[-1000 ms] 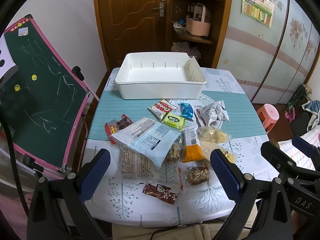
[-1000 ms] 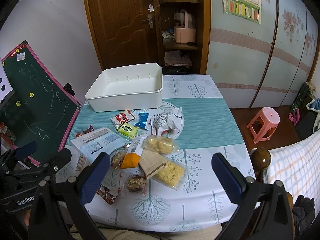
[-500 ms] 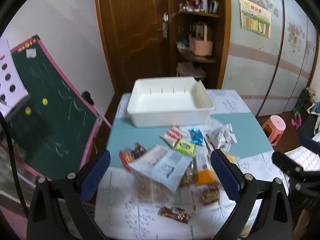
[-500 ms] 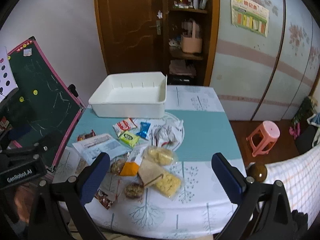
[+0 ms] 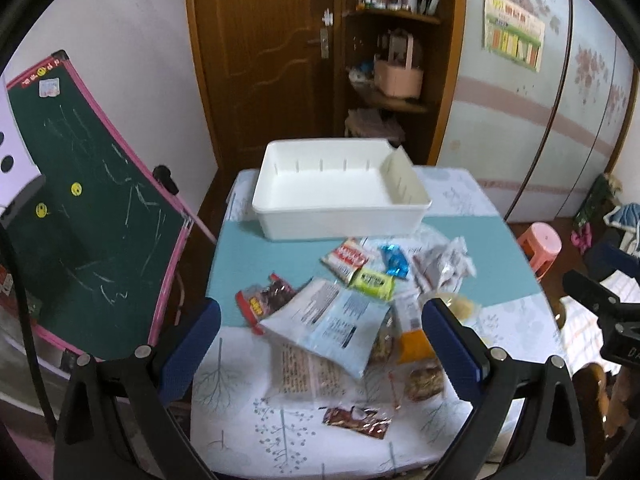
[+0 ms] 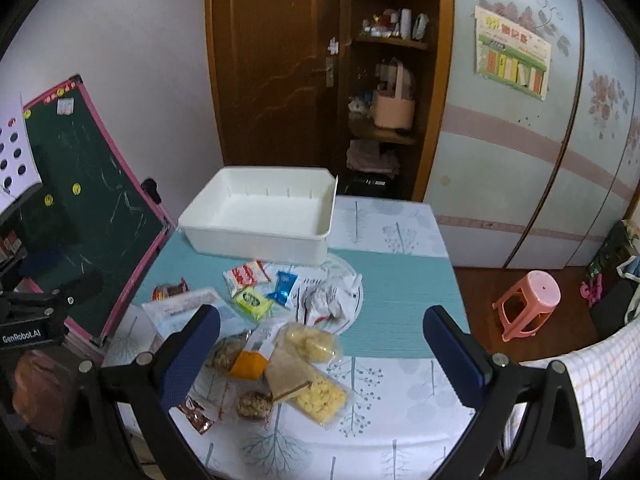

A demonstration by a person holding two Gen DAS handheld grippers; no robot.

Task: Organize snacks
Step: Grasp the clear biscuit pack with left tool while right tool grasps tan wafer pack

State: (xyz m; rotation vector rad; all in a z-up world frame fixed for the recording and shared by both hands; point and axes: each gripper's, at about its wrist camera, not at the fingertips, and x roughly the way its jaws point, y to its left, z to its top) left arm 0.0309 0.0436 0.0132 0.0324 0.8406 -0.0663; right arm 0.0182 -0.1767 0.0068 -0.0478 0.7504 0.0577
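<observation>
a green chalkboard (image 5: pixel 88 216) leans left of the brown door (image 5: pixel 264 52). right of the door: shelves with a pink basket (image 5: pixel 398 76), then a pink stool (image 6: pixel 528 304).

- Illumination: dim, soft indoor light in both views. No lamp or window is visible, so the source cannot be determined.
- Brightest surface: the white bin (image 5: pixel 340 196), slightly washed out on its floor in the right wrist view (image 6: pixel 272 212).
- Darkest zone: the wooden door (image 5: pixel 264 60) and the shelf recess beside it, behind the bin.
- Shadows: faint and diffuse, with no hard edges on the table (image 5: pixel 248 256).
- Blur: the left wrist view shows motion smear on the snacks (image 5: pixel 348 312) in front of the bin. The right wrist view is sharper.
- Distortion: strong fisheye bending. The wardrobe (image 6: pixel 560 140) lines right of the bin curve, and the corners vignette to black.
</observation>
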